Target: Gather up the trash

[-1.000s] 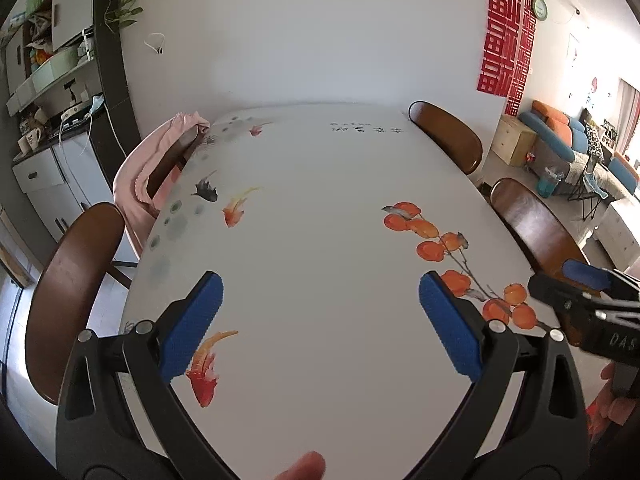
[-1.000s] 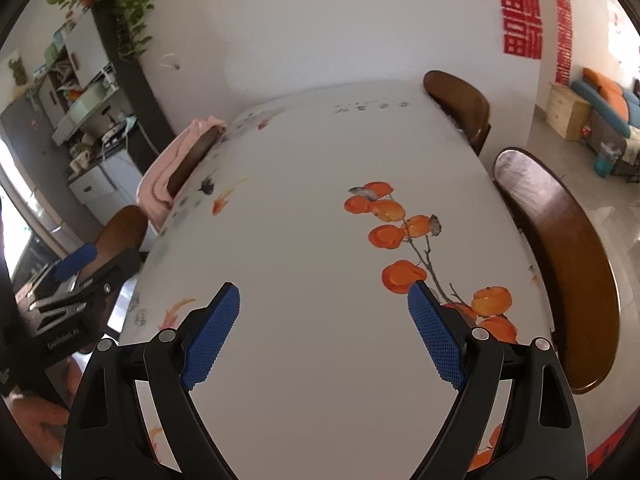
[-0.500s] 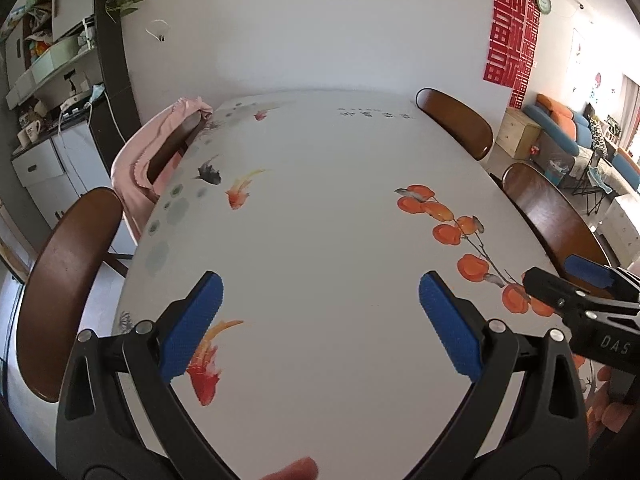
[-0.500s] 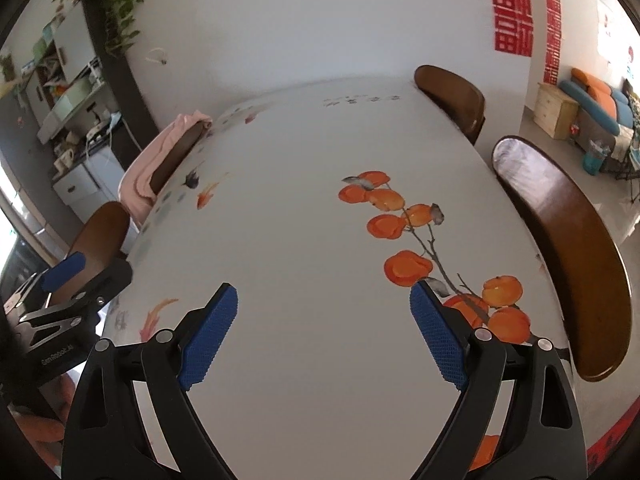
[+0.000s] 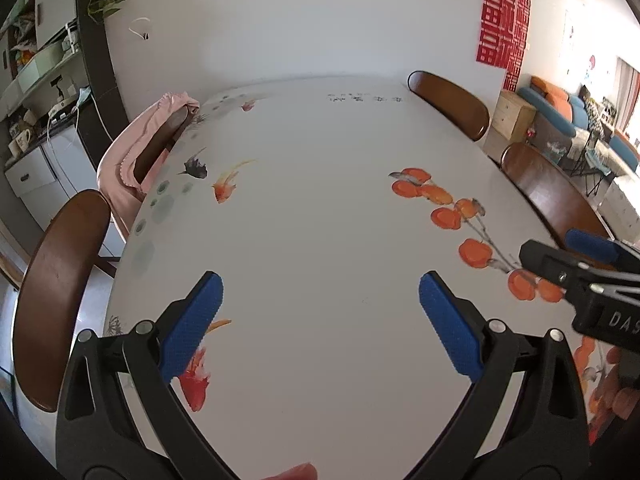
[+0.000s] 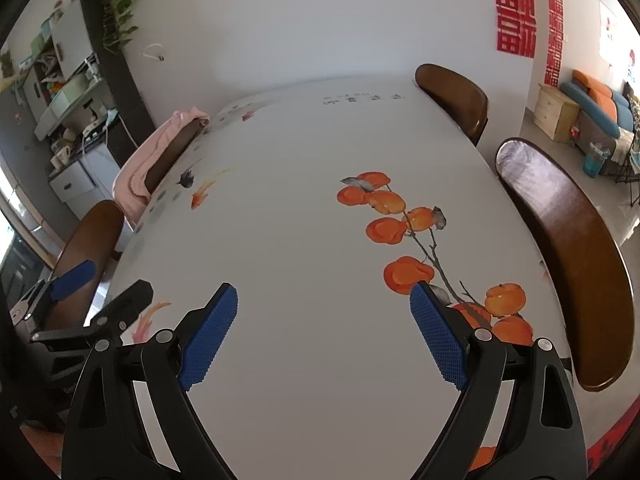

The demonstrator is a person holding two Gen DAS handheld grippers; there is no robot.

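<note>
While both cameras look down across the same white oval table (image 5: 320, 208), each shows something the other misses. From the left wrist view, the left gripper (image 5: 318, 322) has its blue-padded fingers (image 5: 192, 324) spread wide with only bare tabletop between them, grasping nothing. The right gripper (image 5: 576, 264) pokes in at that view's right edge, its jaws only partly seen, and a fingertip (image 5: 292, 472) of the person shows at the bottom edge. A painted red fish (image 5: 196, 380) lies under the left finger, and a sofa (image 5: 560, 108) sits in the far room.

From the right wrist view, the right gripper (image 6: 324, 334) is likewise released, its fingers (image 6: 438, 338) wide apart over empty table (image 6: 300, 200), one of them covering part of the painted orange fruit branch (image 6: 400, 232). The left gripper (image 6: 92, 300) appears at the left edge. A brown chair (image 6: 568, 252) curves along the table's right side, seen far more fully here. A pink cloth (image 6: 140, 164) drapes a chair on the left in both views.

No trash can be seen on the table in either view.

Compared with a second ago, both cameras sit lower and closer to the tabletop, the painted fruit has shifted slightly in frame, and both grippers are as wide as before.
</note>
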